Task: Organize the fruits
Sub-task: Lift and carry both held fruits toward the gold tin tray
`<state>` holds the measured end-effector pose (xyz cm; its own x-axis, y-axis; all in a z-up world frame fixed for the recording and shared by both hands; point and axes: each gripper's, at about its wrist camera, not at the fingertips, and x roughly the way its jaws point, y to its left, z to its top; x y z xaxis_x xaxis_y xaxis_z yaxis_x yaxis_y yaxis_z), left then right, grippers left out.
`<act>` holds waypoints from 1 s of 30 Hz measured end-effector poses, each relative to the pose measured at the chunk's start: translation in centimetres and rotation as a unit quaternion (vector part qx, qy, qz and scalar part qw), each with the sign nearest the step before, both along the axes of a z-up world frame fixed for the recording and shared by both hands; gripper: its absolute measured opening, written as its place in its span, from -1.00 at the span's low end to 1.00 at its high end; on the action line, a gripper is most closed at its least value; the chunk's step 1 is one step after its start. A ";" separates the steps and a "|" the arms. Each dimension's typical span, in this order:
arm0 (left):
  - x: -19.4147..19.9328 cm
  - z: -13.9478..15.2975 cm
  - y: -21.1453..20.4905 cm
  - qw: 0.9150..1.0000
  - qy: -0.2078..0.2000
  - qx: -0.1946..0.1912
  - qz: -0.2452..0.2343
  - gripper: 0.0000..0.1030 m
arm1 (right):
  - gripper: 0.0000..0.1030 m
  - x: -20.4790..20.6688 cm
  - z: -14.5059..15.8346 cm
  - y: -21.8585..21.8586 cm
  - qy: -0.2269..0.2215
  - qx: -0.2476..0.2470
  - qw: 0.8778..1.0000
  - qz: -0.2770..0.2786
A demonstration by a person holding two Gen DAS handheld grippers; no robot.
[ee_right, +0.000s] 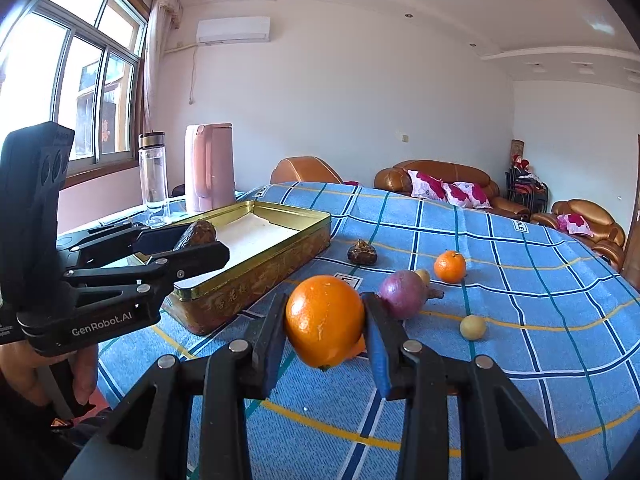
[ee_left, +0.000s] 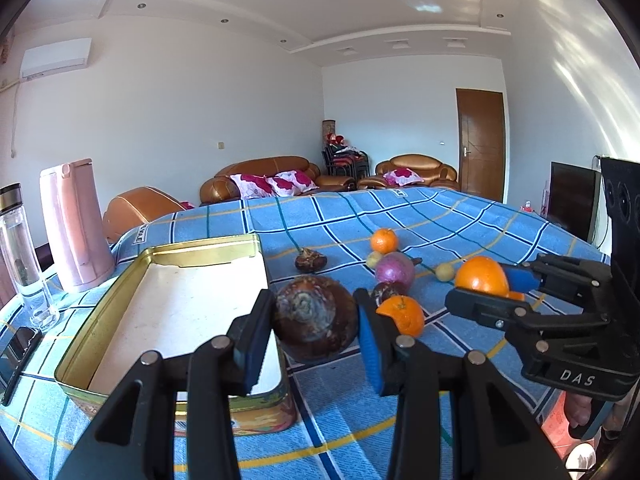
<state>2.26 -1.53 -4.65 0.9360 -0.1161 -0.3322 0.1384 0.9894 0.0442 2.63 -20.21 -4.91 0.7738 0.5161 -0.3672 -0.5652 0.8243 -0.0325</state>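
Note:
My left gripper (ee_left: 316, 320) is shut on a dark brown fruit (ee_left: 316, 318) and holds it above the table, beside the right edge of the gold tin tray (ee_left: 120, 312). In the right wrist view this gripper (ee_right: 192, 242) holds the brown fruit (ee_right: 198, 234) over the tray's near end (ee_right: 256, 276). My right gripper (ee_right: 325, 326) is shut on a large orange (ee_right: 325, 320), held above the cloth; it also shows in the left wrist view (ee_left: 486, 286) with the orange (ee_left: 480, 276). The tray holds no fruit.
On the blue checked cloth lie a purple fruit (ee_right: 402, 294), two small oranges (ee_left: 384, 240) (ee_left: 404, 314), a small brown fruit (ee_right: 362, 254) and two pale yellow fruits (ee_right: 472, 327) (ee_left: 445, 272). A pink kettle (ee_right: 210, 168), a glass bottle (ee_right: 153, 180) and a phone (ee_left: 18, 354) stand left of the tray.

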 end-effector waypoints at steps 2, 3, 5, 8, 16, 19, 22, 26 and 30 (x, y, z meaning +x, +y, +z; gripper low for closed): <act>-0.1 0.1 0.2 1.000 -0.003 0.001 0.004 -0.19 | -0.26 0.0 0.2 0.2 -0.003 -0.001 1.000 0.002; -0.1 0.2 0.3 1.000 -0.004 0.001 0.006 -0.19 | -0.26 0.1 0.3 0.3 -0.005 -0.002 1.000 0.003; -0.1 0.3 0.6 1.000 -0.006 0.003 0.013 -0.19 | -0.26 0.2 0.5 0.5 -0.008 -0.003 1.000 0.007; -0.1 0.6 1.1 1.000 -0.010 0.004 0.022 -0.19 | -0.26 0.4 0.9 0.9 -0.014 -0.006 1.000 0.012; 0.6 1.1 3.0 0.999 -0.008 0.005 0.052 -0.19 | -0.26 1.0 1.7 2.6 -0.024 -0.012 0.999 0.033; 0.9 1.1 3.6 0.998 -0.004 0.007 0.062 -0.19 | -0.26 1.4 1.9 3.3 -0.029 -0.017 0.999 0.040; 1.3 1.1 4.1 0.998 -0.001 0.009 0.069 -0.19 | -0.26 1.7 2.4 3.9 -0.035 -0.021 0.998 0.046; 1.8 1.1 4.6 0.997 0.001 0.015 0.076 -0.19 | -0.26 2.2 3.1 4.8 -0.039 -0.024 0.998 0.053; 2.5 1.1 5.2 0.996 0.006 0.019 0.085 -0.19 | -0.26 2.8 3.7 5.8 -0.039 -0.028 0.997 0.062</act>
<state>4.80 3.71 -3.51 0.9372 0.0574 -0.3441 -0.0313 0.9962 0.0810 5.45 -14.43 -1.24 0.7335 0.5891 -0.3389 -0.6558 0.7445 -0.1252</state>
